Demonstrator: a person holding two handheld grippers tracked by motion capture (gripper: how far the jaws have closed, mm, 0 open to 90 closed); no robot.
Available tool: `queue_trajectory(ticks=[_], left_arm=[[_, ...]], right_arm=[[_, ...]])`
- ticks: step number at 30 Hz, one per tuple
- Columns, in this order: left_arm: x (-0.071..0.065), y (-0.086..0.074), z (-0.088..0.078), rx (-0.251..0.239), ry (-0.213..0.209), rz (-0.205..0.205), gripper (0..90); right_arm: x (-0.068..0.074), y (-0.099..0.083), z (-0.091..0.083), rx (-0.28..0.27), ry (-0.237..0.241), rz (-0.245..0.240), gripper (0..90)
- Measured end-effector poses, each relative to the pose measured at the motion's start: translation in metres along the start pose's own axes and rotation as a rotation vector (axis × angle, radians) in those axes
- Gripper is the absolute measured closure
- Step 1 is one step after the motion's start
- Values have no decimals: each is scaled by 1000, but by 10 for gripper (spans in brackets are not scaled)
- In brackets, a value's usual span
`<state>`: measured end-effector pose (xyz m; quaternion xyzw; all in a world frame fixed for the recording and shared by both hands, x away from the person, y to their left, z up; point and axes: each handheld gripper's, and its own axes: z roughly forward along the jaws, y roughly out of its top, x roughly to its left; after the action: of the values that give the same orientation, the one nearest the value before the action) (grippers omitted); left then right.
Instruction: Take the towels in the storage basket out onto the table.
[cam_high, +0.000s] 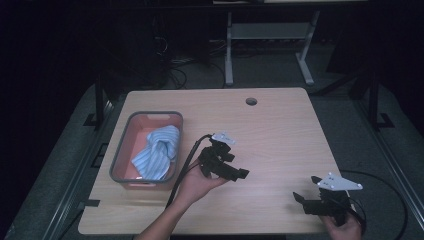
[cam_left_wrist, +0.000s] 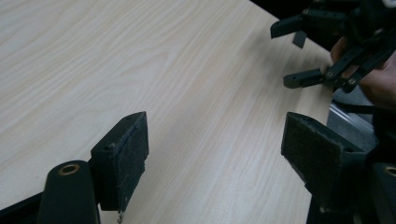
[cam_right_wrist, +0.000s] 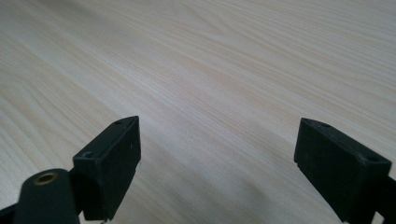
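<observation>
Light wood table (cam_high: 280, 130) with a grey-rimmed, pink-bottomed bin (cam_high: 121, 150) at its left side. A blue-and-white striped cloth (cam_high: 159, 152) sits bunched inside the bin, toward its right wall, not touched by either tool. Left gripper (cam_high: 239, 173) is held in the left hand (cam_high: 197, 184) just right of the bin, above the table middle, grey plate on top, cable (cam_high: 186, 165) trailing back along the bin's right edge. Left gripper view: jaws spread wide, nothing between them, bare wood underneath; the right gripper (cam_left_wrist: 299, 56) shows top right with its own jaws apart. Right gripper (cam_high: 303, 199) is in the right hand (cam_high: 345, 227) near the front right corner of the table, well apart from the left one. Right gripper view: jaws wide apart, empty, wood grain between them. Round cable hole (cam_high: 251, 101) near the far edge of the table. Another desk frame (cam_high: 270, 45) stands on the dark floor behind.
</observation>
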<state>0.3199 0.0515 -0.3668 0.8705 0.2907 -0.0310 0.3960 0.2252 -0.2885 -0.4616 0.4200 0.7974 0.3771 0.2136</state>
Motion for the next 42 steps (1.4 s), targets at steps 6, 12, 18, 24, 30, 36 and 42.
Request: queue_trajectory(ticks=[6, 12, 18, 24, 30, 36, 42], left_arm=[[6, 9, -9, 8, -3, -26, 201], [12, 13, -22, 16, 22, -45, 193], [19, 17, -36, 9, 47, -58, 197], [28, 18, -54, 9, 99, -61, 205], [39, 15, -73, 7, 129, -79, 205], [50, 11, -92, -13, 159, -109, 207], [61, 4, -110, -22, 194, -132, 209]], right_arm=[[-1, 0, -1, -7, 0, 4, 142], [1, 0, -2, -8, 2, 2, 142], [1, 0, -2, -10, 5, 1, 142], [2, 1, -2, -13, 6, 1, 142], [2, 1, -3, -13, 2, 1, 142], [1, 0, -4, -16, -3, 5, 142], [1, 0, -4, -14, -3, 2, 142]])
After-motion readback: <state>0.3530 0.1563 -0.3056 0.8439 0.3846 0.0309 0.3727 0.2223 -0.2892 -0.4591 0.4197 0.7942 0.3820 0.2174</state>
